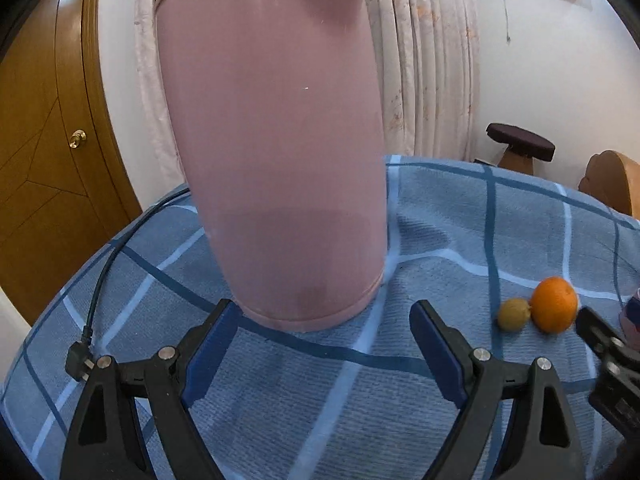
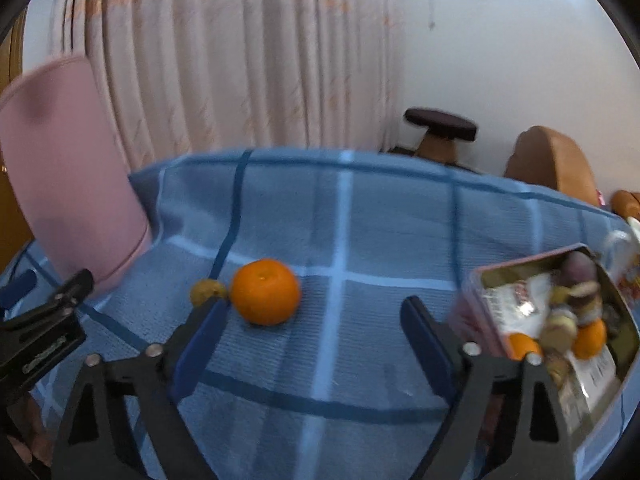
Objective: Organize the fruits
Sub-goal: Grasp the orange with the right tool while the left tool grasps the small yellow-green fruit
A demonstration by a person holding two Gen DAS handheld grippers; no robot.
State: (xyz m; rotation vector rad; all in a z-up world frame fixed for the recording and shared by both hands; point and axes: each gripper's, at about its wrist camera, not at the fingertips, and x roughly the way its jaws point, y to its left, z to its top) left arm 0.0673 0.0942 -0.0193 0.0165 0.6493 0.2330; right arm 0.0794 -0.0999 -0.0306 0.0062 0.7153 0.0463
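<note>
An orange is seen stem end up beside a small kiwi, while both the left gripper and the right gripper are held wide and empty.

Black tongs, blue pads

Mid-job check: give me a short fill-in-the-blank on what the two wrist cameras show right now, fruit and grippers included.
1. The loose orange lies on a checked cloth whose main colour is ____.
2. Touching the orange's side is a smaller, brownish-green ____.
3. The left gripper points at a tall container coloured ____.
4. The right gripper has its jaws ____, with nothing between them.

Missing words: blue; kiwi; pink; open
</note>
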